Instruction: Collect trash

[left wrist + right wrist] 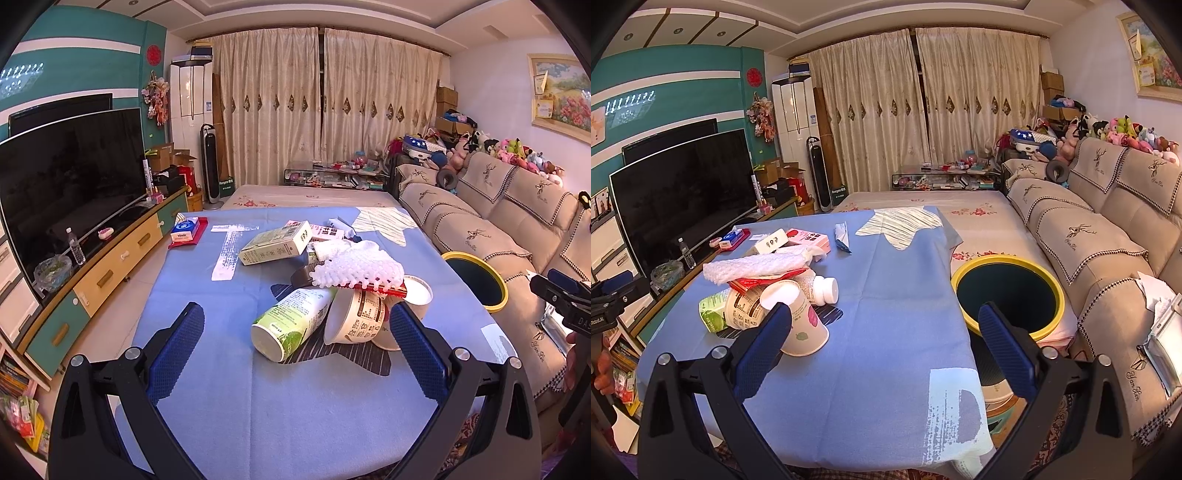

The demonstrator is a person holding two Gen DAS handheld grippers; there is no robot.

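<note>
A heap of trash lies on the blue tablecloth (258, 387): a green carton (291, 325), a paper bowl (356, 317), a white foam net (354, 267), a box (275, 243) and more behind. My left gripper (295, 328) is open, just short of the heap. In the right wrist view the heap lies at the left, with a paper cup (801, 317) in front and a white bottle (822, 290). My right gripper (886, 325) is open and empty, its left finger over the cup. The yellow-rimmed bin (1008, 295) stands right of the table.
A sofa (1108, 240) runs along the right beside the bin. A TV (70, 177) on a low cabinet stands at the left. A red tissue pack (188, 230) lies at the table's far left. A bed (314, 197) lies beyond the table.
</note>
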